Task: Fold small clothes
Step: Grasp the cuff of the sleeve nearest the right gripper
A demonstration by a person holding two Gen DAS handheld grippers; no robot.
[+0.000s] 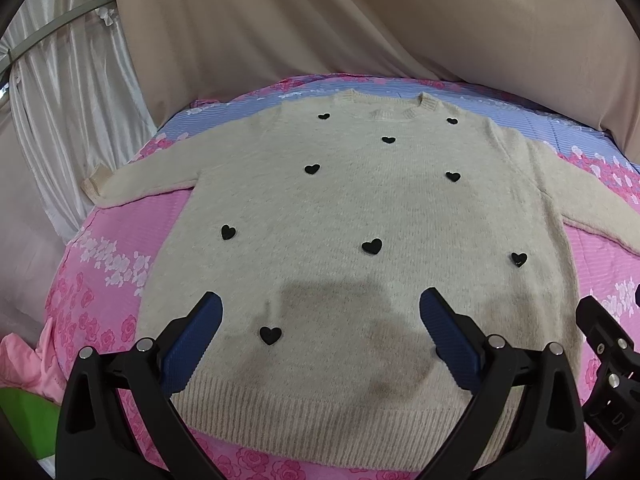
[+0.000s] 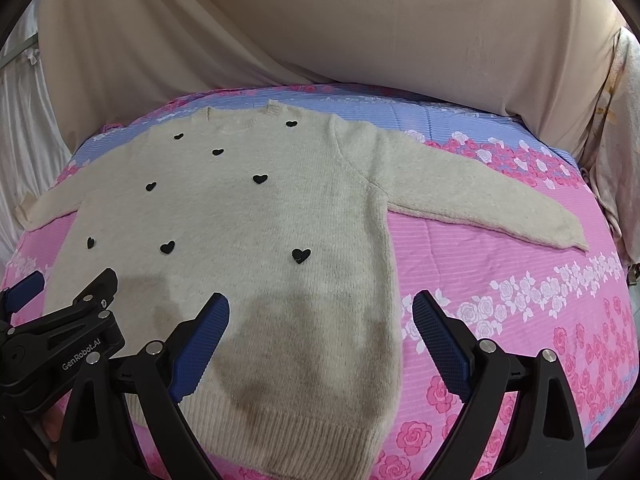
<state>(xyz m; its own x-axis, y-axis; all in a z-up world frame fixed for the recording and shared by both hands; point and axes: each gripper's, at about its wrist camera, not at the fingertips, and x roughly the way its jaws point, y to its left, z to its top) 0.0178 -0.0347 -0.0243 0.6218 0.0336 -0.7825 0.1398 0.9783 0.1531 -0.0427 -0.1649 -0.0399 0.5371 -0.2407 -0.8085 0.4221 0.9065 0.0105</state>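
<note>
Left wrist view: your sweater [image 1: 360, 208] lies flat mid-frame on bedspread [image 1: 116, 236], front up, sleeves spread left and right, neck toward top. Cream fuzzy knit, ribbed hem and collar, small black hearts [image 1: 372, 246] scattered. Bedspread pink-blue, rose print. Your left gripper [image 1: 320, 312] hovers low over hem, fingers wide apart, ribbed blue pads. Your right gripper [image 2: 320, 316] likewise spread, straddling sweater's right edge, lower frame.

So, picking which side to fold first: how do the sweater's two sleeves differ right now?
The right sleeve lies over the pink and floral part of the bedspread, its cuff well inside the far edge. The left sleeve reaches the bedspread's left edge, its ribbed cuff lying right at that edge. In these views the right sleeve looks longer and wider, perhaps only through the lens. Both are spread flat, unfolded, angling out from the sweater.
</note>
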